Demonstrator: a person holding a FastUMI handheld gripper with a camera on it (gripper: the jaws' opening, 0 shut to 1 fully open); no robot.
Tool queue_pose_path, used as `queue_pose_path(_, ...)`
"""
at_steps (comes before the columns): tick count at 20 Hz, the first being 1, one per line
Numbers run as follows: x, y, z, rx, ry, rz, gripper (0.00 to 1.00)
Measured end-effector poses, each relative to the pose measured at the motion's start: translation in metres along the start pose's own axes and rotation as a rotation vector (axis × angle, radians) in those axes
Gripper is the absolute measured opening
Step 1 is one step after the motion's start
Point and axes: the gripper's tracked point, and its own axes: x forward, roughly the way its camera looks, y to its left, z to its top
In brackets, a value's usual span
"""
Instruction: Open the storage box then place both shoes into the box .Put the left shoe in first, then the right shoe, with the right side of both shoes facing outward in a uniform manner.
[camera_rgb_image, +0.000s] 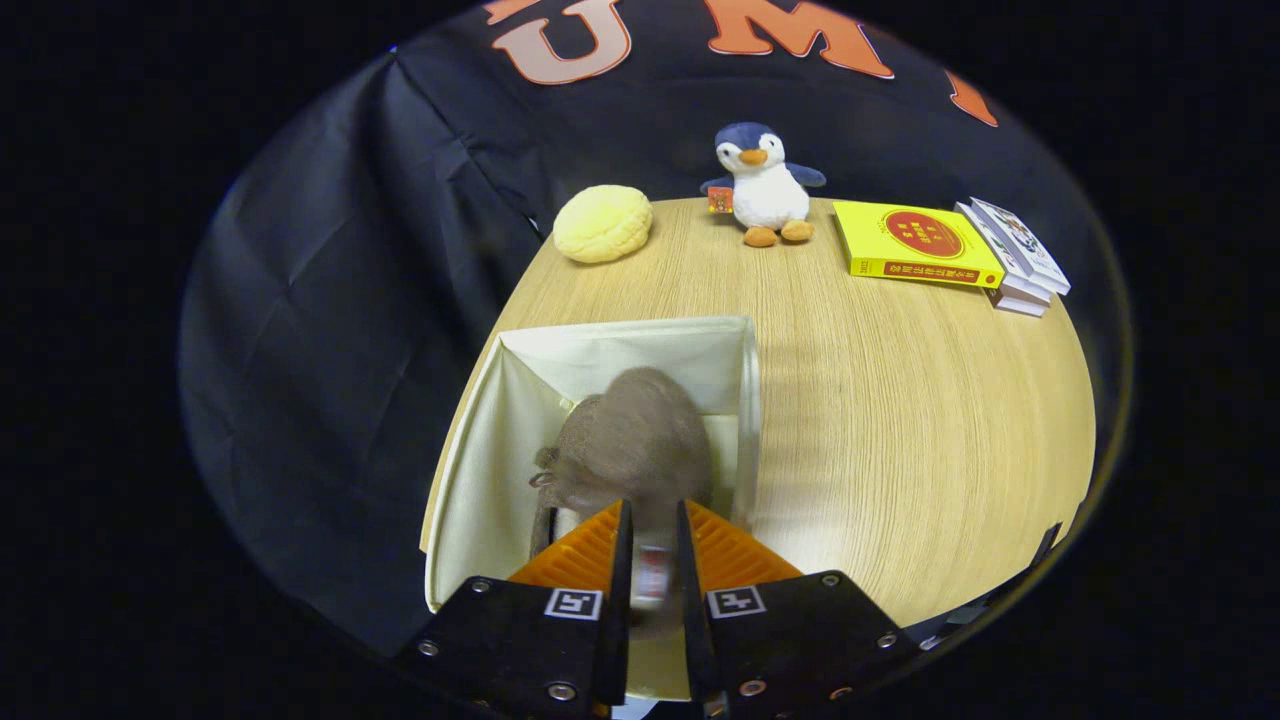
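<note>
fingers (653, 545) clamping brown shoe (632, 445), over open box (610, 345)

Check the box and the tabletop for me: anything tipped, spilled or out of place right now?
Nothing stands out. The gripper is shut on a brown fuzzy shoe, blurred, held over the open cream storage box. Beyond it, the yellow cushion, penguin toy and books sit tidily on the table.
</note>
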Motion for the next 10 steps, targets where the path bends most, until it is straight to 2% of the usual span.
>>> queue_pose_path(4,-0.026,-0.004,0.013,-0.020,-0.051,0.048,0.35)
queue_pose_path(7,-0.054,-0.015,0.036,-0.056,-0.139,0.067,0.42)
queue_pose_path(10,-0.088,-0.031,0.061,-0.086,-0.244,0.087,0.55)
